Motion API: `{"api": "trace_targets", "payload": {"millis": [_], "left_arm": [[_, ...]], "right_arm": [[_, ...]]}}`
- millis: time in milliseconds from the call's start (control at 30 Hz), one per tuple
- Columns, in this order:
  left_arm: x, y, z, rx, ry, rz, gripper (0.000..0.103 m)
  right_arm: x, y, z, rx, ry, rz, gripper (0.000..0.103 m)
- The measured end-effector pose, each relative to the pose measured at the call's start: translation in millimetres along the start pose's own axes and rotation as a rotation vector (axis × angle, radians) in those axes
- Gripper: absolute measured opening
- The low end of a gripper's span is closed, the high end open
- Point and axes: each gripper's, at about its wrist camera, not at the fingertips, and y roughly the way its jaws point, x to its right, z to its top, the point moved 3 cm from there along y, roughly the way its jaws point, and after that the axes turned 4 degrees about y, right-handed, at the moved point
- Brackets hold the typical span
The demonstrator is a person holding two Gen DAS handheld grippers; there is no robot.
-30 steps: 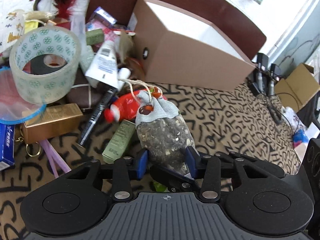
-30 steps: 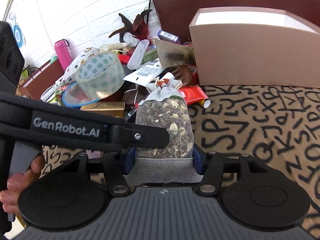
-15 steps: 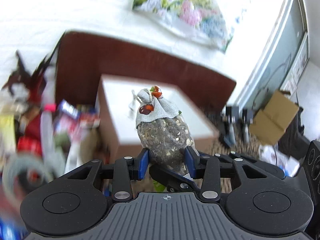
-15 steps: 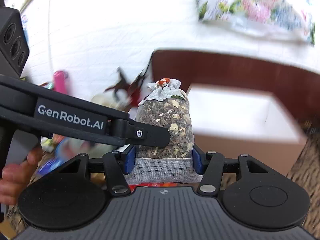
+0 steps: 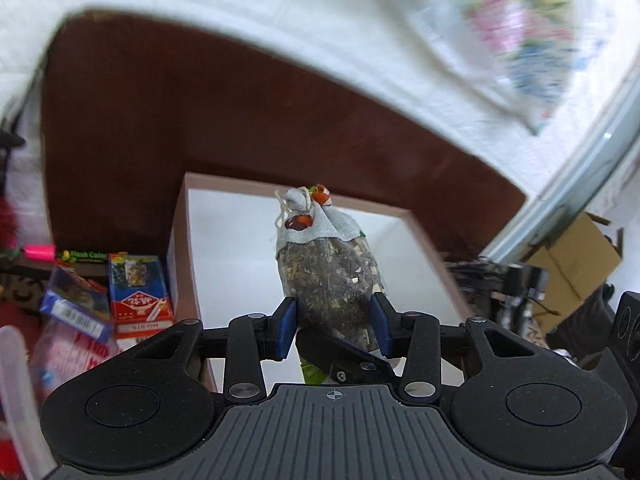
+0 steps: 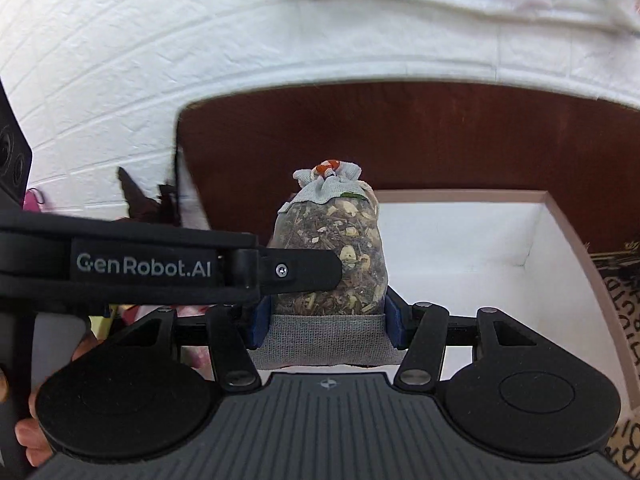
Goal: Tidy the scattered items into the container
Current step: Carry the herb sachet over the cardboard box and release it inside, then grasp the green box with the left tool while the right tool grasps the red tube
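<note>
A clear sachet of dried herbs with a grey cloth top and red beads (image 5: pixel 328 272) is held upright over the open pinkish-brown box with a white inside (image 5: pixel 240 240). My left gripper (image 5: pixel 331 330) is shut on the sachet. My right gripper (image 6: pixel 326 316) is also shut on the same sachet (image 6: pixel 332 252), at its grey cloth base, and the box (image 6: pixel 480 248) lies just beyond and below. The left gripper's black arm (image 6: pixel 160 268) crosses the right wrist view from the left, its tip at the sachet.
Small colourful packets (image 5: pixel 138 292) and a clear plastic piece (image 5: pixel 16 380) lie left of the box. A dark brown headboard (image 5: pixel 200 112) stands behind the box, with a white brick wall (image 6: pixel 120 60) above. The patterned cloth (image 6: pixel 620 292) shows at right. A cardboard carton (image 5: pixel 576 256) sits far right.
Both grippers have lifted the sachet from the cluttered patterned cloth and carried it forward over the open box. The pile of items has dropped out of view to the left.
</note>
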Motion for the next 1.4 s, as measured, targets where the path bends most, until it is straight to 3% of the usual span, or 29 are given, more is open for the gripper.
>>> {"api": "trace_targets", "payload": {"millis": [167, 267, 367, 400, 433, 467, 533, 600, 867, 1033, 1233, 1400], "left_arm": [[-21.7, 33.4, 4.8, -0.036, 0.000, 0.035, 0.042], [-20.6, 41.2, 7.9, -0.021, 0.067, 0.077, 0.048], [-14.8, 43.3, 8.0, 0.025, 0.130, 0.128, 0.072], [-12.4, 41.4, 7.3, 0.053, 0.144, 0.134, 0.088], [-10.0, 37.8, 7.7, 0.079, 0.157, 0.137, 0.102], [-7.2, 33.7, 7.0, 0.103, 0.172, 0.147, 0.103], [-1.3, 25.9, 4.7, 0.139, 0.208, 0.176, 0.103], [1.3, 19.9, 2.7, 0.142, 0.222, 0.201, 0.103], [5.1, -13.4, -9.5, 0.090, 0.167, 0.165, 0.103], [16.3, -57.5, -28.6, 0.093, 0.157, 0.137, 0.103], [31.3, -119.4, -68.3, 0.127, 0.156, 0.101, 0.103], [36.0, -162.4, -122.2, 0.152, 0.160, 0.103, 0.103]], "right_arm": [[13.3, 46.2, -2.3, -0.088, 0.013, 0.004, 0.061], [19.3, 64.6, -0.4, -0.115, 0.035, 0.022, 0.061], [19.9, 77.6, 1.8, -0.123, 0.052, 0.026, 0.064], [19.3, 81.4, 2.7, -0.127, 0.053, 0.024, 0.066], [18.2, 84.4, 4.7, -0.127, 0.048, 0.027, 0.077], [17.3, 85.3, 5.5, -0.122, 0.047, 0.016, 0.087], [16.3, 80.4, 4.6, -0.094, 0.042, -0.018, 0.096], [16.0, 73.2, 3.7, -0.075, 0.024, -0.024, 0.097], [15.5, 33.1, -8.4, -0.071, 0.063, -0.020, 0.097], [-4.3, -4.0, -15.7, -0.051, 0.017, -0.006, 0.098], [-33.9, -62.3, -36.7, 0.003, -0.020, 0.083, 0.100], [-58.0, -102.5, -77.4, 0.050, -0.059, 0.175, 0.100]]}}
